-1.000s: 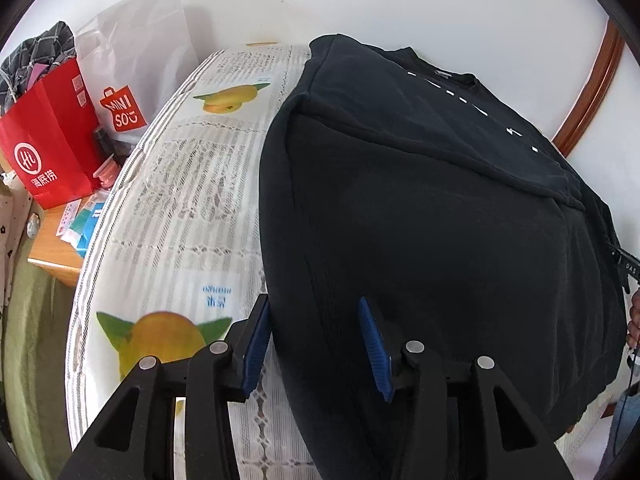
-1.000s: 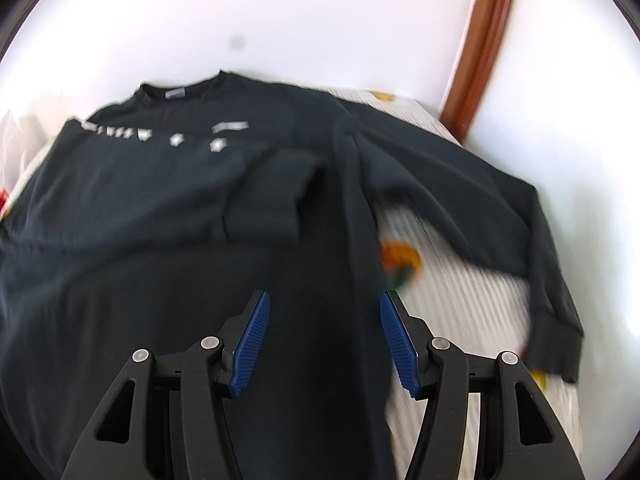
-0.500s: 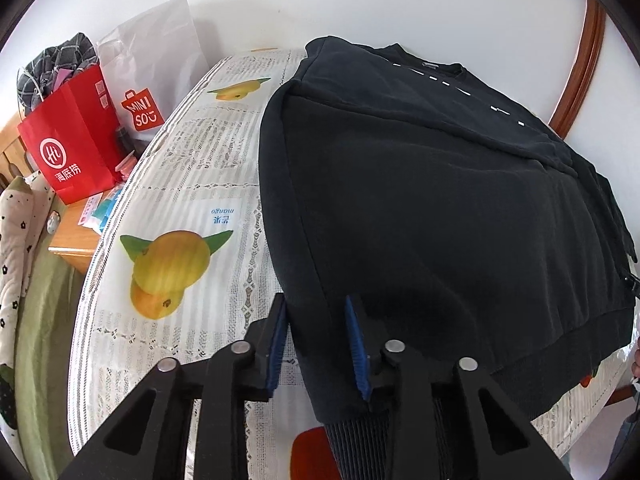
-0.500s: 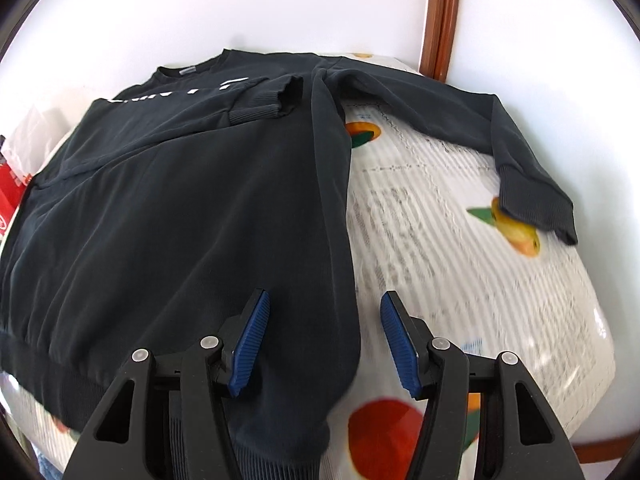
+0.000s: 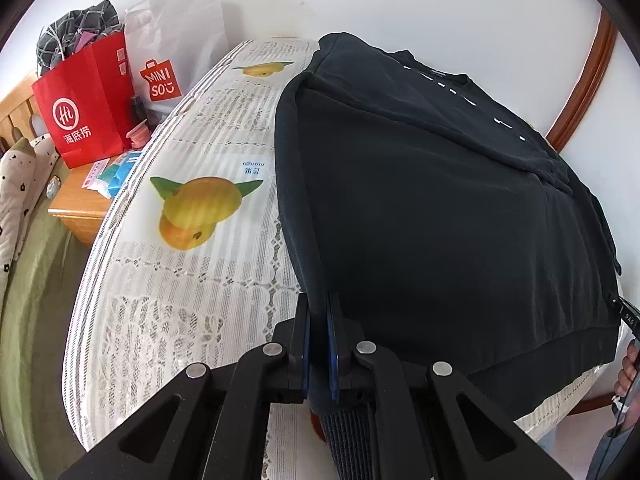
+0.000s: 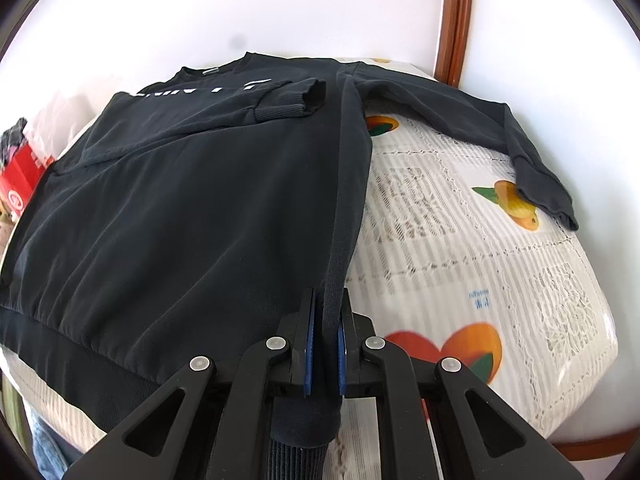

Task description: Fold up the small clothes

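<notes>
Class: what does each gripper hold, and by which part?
Both hold the black sweatshirt: the left gripper at its left side edge near the hem, the right gripper at its right side edge near the hem.

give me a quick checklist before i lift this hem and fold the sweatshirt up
1. Left gripper shut on the sweatshirt edge near the hem: ok.
2. Right gripper shut on the opposite edge: ok.
3. Left sleeve folded across the chest: ok.
4. Right sleeve folded in: not ok, it lies spread on the tablecloth.
5. Body flat: ok.
6. How many fabric layers each grip holds: cannot tell.
</notes>
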